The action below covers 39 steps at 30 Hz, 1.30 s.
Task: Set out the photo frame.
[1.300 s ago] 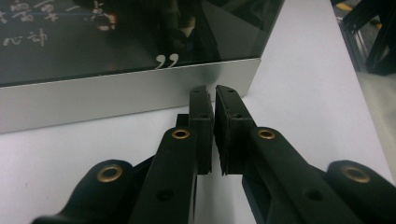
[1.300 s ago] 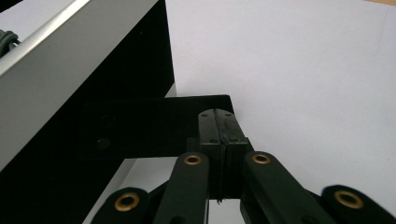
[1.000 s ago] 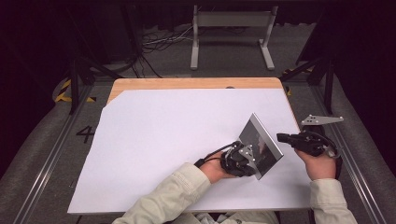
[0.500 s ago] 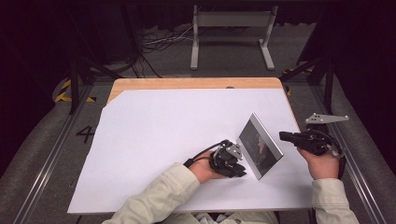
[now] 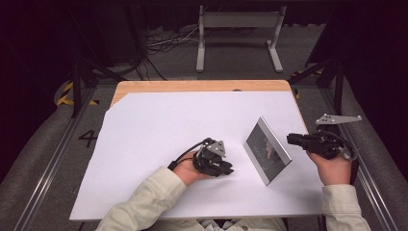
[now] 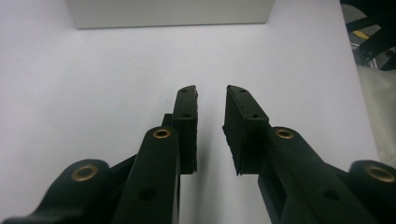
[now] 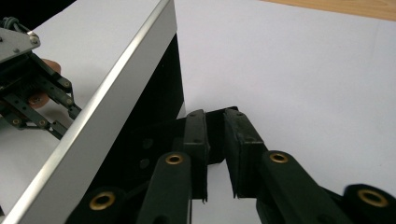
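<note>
**Framed panel propped on white-covered counter between two tools**

Counter is seen from the high view covered by a large white sheet, with a strip of bare wood left showing along its far edge. A flat rectangular panel with a silver frame and a dark reflective face is stood tilted on the sheet at the right side of the counter, its lower edge on the paper. In the right gripper view the silver edge is seen running diagonally, with the dark face turned toward the camera.

The left tool is held low over the sheet just left of the panel, apart from it. In the left gripper view its jaws are seen parted by a narrow gap with nothing between them; the panel's pale back is seen ahead.

The right tool is held just right of the panel. In the right gripper view its jaws are seen slightly apart and empty, close beside the dark face.
</note>
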Each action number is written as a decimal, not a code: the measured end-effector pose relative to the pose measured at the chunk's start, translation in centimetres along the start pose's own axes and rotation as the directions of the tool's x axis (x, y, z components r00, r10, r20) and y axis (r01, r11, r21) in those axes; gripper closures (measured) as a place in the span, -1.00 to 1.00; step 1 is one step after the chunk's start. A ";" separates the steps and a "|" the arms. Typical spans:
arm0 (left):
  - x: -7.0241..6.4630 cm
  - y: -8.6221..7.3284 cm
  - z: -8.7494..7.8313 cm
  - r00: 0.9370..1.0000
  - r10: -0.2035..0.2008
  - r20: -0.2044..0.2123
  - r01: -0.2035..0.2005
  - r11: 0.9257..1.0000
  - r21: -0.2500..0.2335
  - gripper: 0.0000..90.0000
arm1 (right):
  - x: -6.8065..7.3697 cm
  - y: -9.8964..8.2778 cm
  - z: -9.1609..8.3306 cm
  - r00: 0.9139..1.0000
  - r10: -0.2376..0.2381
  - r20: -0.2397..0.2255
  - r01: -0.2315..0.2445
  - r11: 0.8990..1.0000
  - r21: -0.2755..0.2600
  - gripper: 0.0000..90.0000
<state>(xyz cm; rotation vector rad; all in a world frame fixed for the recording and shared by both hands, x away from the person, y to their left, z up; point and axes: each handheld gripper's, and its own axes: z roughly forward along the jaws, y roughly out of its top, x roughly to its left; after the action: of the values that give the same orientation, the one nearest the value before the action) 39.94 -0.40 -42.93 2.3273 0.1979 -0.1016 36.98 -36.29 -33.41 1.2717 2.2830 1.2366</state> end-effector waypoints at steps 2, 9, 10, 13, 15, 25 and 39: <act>0.3 -0.5 -0.5 1.000 -0.007 -0.010 0.007 1.000 -0.001 0.66 | 0.1 0.1 -0.1 1.000 -0.001 0.009 0.001 1.000 0.001 0.69; 1.2 -2.4 -2.2 0.997 -0.049 -0.055 0.049 0.999 -0.008 0.64 | 0.8 1.0 -0.3 1.000 -0.007 0.000 0.007 1.000 0.022 0.62; 1.4 -2.6 -2.4 0.997 -0.053 -0.064 0.053 0.999 -0.009 0.63 | 0.7 1.1 -0.3 1.000 0.003 -0.017 -0.002 1.000 0.027 0.62; 1.6 -3.0 -2.9 0.995 -0.069 -0.077 0.068 0.998 -0.013 0.63 | 1.1 1.7 -0.4 1.000 -0.024 -0.001 0.024 0.998 0.052 0.63; 1.8 -3.2 -3.2 0.994 -0.069 -0.087 0.068 0.998 -0.016 0.63 | 1.4 2.0 -0.5 0.999 -0.034 0.011 0.033 0.997 0.073 0.63; 2.2 -4.8 -4.9 0.986 -0.108 -0.126 0.103 0.994 -0.045 0.63 | 1.6 3.3 -1.1 0.998 0.058 -0.005 -0.057 0.994 0.096 0.53; 3.0 -5.6 -5.9 0.973 -0.141 -0.181 0.130 0.989 -0.071 0.58 | 4.3 4.9 -1.1 0.999 0.031 -0.012 -0.029 0.990 0.139 0.44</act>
<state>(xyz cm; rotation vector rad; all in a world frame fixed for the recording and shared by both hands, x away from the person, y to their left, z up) 42.00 7.97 -43.22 2.2627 0.4477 0.0539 36.62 -32.28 -28.21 1.3521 2.4053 1.1162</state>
